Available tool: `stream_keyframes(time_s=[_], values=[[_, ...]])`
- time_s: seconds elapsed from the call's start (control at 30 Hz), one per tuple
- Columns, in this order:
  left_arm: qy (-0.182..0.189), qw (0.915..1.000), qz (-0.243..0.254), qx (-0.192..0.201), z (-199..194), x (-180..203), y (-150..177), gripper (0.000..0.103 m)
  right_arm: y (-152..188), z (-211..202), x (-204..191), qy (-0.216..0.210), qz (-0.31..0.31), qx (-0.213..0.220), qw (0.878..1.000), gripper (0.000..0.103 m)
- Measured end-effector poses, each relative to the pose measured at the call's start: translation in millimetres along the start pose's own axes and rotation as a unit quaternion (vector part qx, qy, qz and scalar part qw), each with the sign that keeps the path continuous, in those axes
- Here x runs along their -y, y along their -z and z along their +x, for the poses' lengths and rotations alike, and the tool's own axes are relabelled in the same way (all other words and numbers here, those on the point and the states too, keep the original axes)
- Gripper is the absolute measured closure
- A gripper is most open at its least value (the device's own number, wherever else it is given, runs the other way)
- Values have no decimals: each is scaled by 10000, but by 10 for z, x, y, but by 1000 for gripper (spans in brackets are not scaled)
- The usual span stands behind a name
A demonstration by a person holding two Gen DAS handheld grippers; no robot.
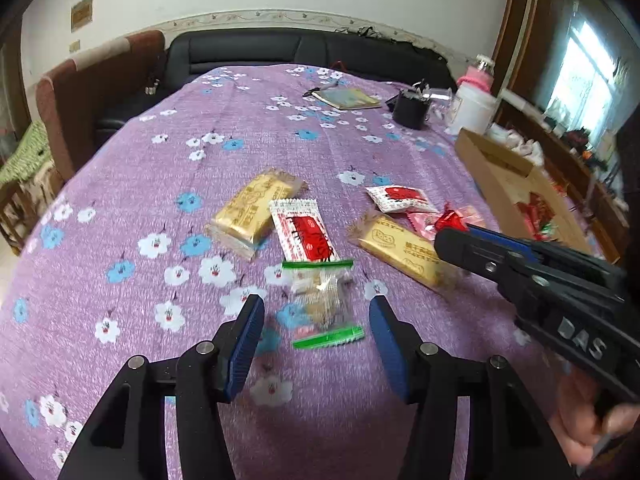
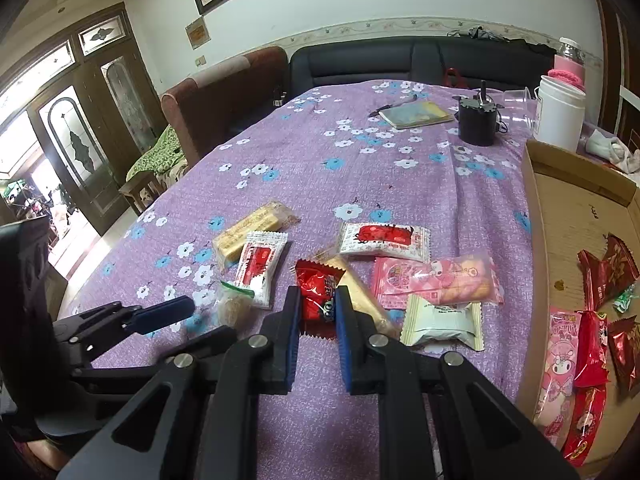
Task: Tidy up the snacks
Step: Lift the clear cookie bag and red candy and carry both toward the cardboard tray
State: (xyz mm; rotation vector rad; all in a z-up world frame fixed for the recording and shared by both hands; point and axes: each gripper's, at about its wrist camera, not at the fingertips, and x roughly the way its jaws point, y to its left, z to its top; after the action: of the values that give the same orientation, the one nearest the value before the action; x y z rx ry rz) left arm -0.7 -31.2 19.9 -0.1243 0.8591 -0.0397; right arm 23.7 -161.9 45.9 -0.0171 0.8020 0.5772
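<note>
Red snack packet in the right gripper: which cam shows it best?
Right wrist view. The red snack packet sits centred and close, pinched between the right gripper pads, its print readable. The left wrist view shows only a small crumpled red bit at that gripper's tip, partly hidden.

"DAS" raised on right claw (image 1: 456, 240) body; snack print unreadable.

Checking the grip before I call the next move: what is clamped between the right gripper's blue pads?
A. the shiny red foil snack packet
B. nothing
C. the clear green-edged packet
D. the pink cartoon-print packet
A: in the right wrist view the right gripper is shut on the shiny red foil snack packet, its blue pads pressing both sides.
</note>
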Motion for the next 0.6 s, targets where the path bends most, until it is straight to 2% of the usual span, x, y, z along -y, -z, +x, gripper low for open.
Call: stream_keyframes(time_s=[0.07,0.13,0.23,0.4,0.53,0.6], values=[[-42,10000,22,32,38,22,-27,72,-8,-5,1,-3,-4,13,10000,87],[-107,9999,63,49,49,34,-24,72,-14,-13,8,-10,7,29,10000,87],[-55,9998,10,166,1,-4,-45,83,-22,-40,16,-2,17,68,10000,87],[-75,9994,4,348,-135,-45,-81,83,-32,-77,29,2,61,117,9999,87],[-113,9998,-65,132,-90,-80,-77,83,-33,-90,31,19,60,127,9999,87],[-87,10000,-15,5,-51,-52,-56,76,-40,-95,41,14,77,136,9999,87]])
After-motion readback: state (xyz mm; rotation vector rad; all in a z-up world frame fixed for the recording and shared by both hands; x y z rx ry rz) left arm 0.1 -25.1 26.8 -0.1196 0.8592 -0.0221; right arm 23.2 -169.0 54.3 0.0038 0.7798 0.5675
